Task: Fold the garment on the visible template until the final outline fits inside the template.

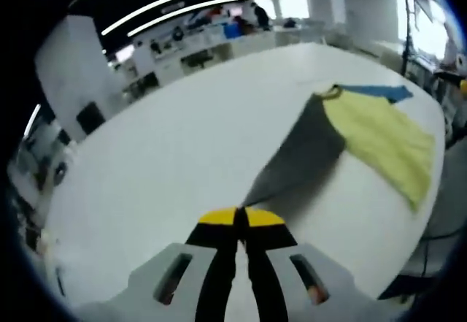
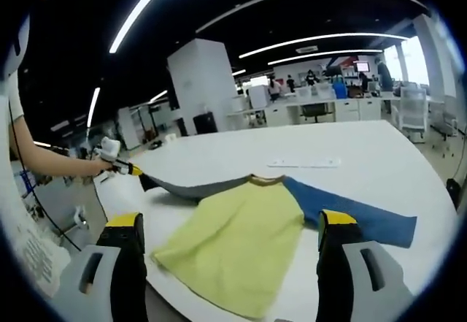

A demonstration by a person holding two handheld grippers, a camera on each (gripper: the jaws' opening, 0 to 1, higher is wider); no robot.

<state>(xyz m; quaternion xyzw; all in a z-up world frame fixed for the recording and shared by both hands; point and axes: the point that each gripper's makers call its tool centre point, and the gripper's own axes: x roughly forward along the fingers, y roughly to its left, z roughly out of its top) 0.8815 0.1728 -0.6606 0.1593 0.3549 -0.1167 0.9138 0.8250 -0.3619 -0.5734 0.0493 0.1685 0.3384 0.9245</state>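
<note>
while the left gripper point(image 1: 241, 220) pinches the grey sleeve point(image 1: 303, 154) taut for folding, the right gripper point(image 2: 230, 227) hovers open over the shirt point(image 2: 233, 253).

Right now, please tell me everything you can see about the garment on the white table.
The garment is a soft cloth T-shirt with a yellow-green body, one grey sleeve, one blue sleeve and a mustard collar. It lies mostly flat on the white table, its hem near the table edge. The grey sleeve is pulled out straight and taut; the left gripper is shut on its tip. The blue sleeve rests flat. The right gripper is open, not touching it.
</note>
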